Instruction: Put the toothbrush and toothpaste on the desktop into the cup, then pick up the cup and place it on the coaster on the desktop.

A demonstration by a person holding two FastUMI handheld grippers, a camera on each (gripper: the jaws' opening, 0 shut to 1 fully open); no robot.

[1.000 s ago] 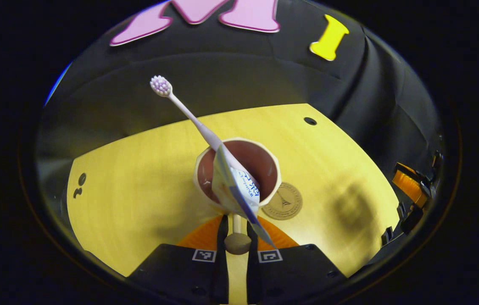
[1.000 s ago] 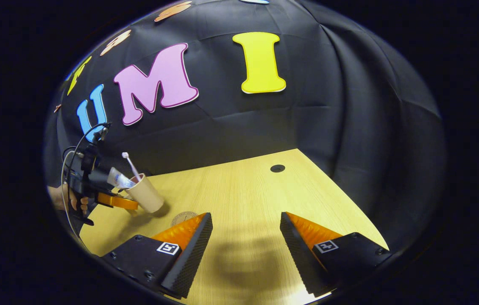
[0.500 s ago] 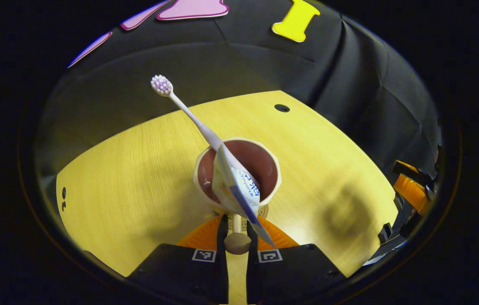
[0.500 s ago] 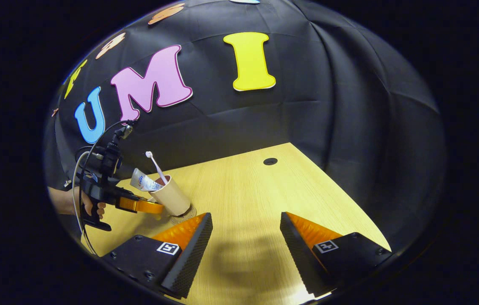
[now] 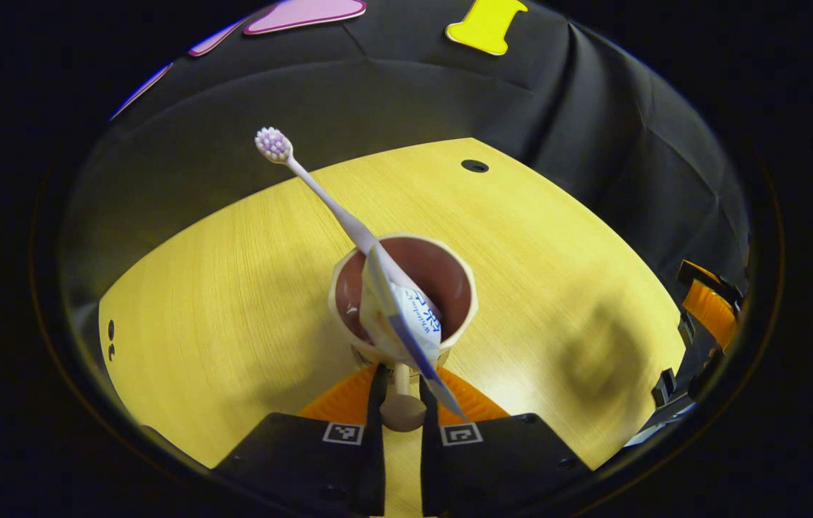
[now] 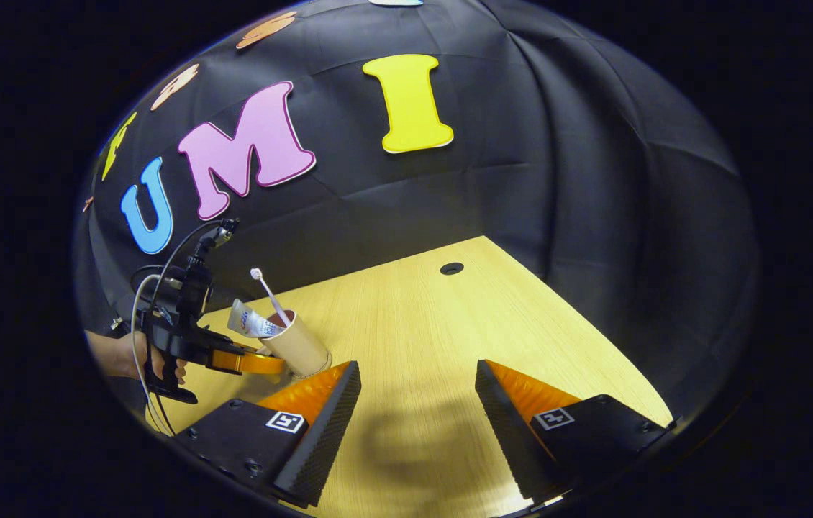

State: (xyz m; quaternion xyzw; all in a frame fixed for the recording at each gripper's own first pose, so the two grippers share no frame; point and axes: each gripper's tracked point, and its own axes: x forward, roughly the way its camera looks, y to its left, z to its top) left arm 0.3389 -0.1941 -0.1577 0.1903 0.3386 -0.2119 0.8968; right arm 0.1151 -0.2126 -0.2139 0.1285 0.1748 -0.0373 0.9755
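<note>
A beige cup [image 5: 442,273] with a brown inside holds a white toothbrush [image 5: 320,191], head up, and a crumpled toothpaste tube [image 5: 406,316]. My left gripper [image 5: 401,381] is shut on the cup's handle stem, with the knob just behind the fingertips. In the right gripper view the cup [image 6: 302,349] leans at the table's left, held by the left gripper [image 6: 262,363] in a hand [image 6: 115,356]. The cup covers the coaster; I cannot tell whether it rests on it. My right gripper [image 6: 417,396] stands open over bare wood.
The light wooden table [image 5: 234,288] has a round cable hole [image 5: 475,166] near its far edge, also seen as a hole [image 6: 451,268] in the right gripper view. Black cloth walls close the back and right. The right gripper [image 5: 709,316] shows at the right rim.
The left gripper has carried the cup rightward over the coaster. The coaster lay beside the cup a second ago and is now hidden under it. The right gripper stayed open.
</note>
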